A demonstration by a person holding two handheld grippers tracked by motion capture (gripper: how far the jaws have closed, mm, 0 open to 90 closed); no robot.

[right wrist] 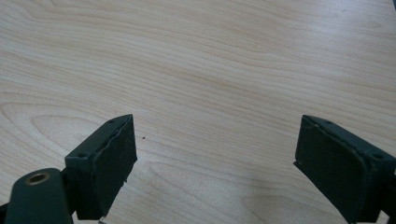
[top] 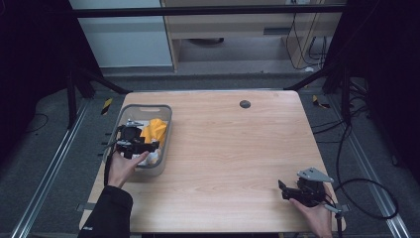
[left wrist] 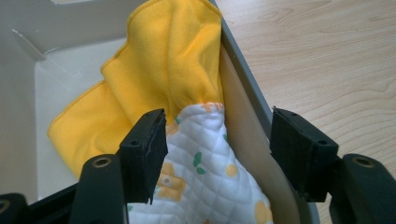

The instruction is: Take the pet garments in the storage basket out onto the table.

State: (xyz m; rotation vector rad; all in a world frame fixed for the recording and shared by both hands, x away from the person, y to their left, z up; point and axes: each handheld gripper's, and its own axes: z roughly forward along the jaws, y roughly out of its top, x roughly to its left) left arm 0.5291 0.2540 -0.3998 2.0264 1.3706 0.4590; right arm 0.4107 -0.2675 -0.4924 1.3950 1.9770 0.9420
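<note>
Fingers [left wrist: 144, 154] of left gripper [left wrist: 219, 149] straddling quilted cloth [left wrist: 205, 177] and bin [left wrist: 243, 74] wall, open, not yet pinching; yellow cloth [left wrist: 154, 74] lying behind in bin. Right gripper [right wrist: 217, 163] idling open over tabletop [right wrist: 210, 56]. Next: shifting inside wall, closing on quilted cloth alone.

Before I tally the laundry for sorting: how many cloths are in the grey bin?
2. A yellow cloth lies against the bin wall; a white patterned quilted cloth sits in front of it, between the left gripper pads. More could be hidden underneath.

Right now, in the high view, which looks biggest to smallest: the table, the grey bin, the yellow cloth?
1. table, by far the largest.
2. grey bin, at its left edge.
3. yellow cloth, lying inside the bin.
</note>
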